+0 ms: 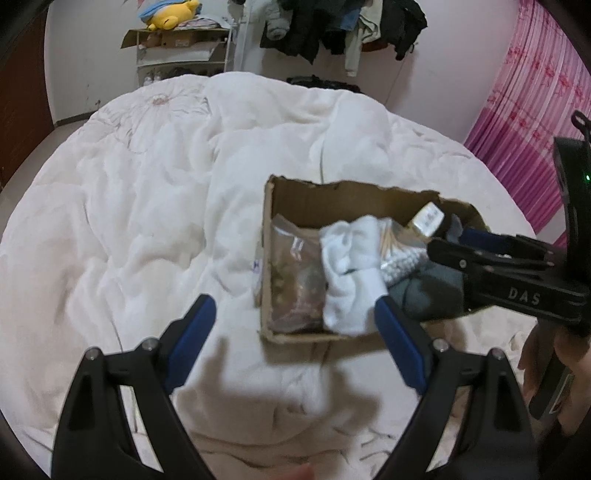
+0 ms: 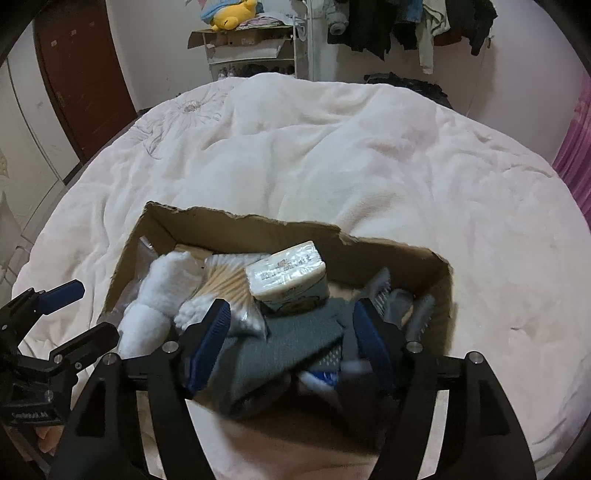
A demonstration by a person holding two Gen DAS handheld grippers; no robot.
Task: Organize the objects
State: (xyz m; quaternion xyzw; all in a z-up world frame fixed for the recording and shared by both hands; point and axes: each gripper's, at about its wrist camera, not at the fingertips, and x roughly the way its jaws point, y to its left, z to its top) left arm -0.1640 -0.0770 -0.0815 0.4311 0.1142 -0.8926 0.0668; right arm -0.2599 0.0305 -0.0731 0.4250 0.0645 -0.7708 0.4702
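Observation:
An open cardboard box (image 1: 295, 199) (image 2: 229, 225) sits on the white bed quilt. It holds a white sock (image 1: 351, 266) (image 2: 155, 295), a bag of cotton swabs (image 2: 225, 280), a tissue pack (image 2: 288, 277) (image 1: 428, 219), a clear bag (image 1: 291, 280) and a grey cloth (image 2: 295, 332) (image 1: 428, 291). My left gripper (image 1: 295, 306) is open and empty, just in front of the box's near left corner. My right gripper (image 2: 291, 317) is open over the grey cloth inside the box, its fingers on either side of the cloth.
The white quilt (image 1: 147, 203) covers the whole bed. A shelf with a yellow plush toy (image 1: 170, 18) and hanging dark clothes (image 1: 332, 29) stand at the far wall. A pink curtain (image 1: 535, 110) hangs at the right, a brown door (image 2: 81, 74) at the left.

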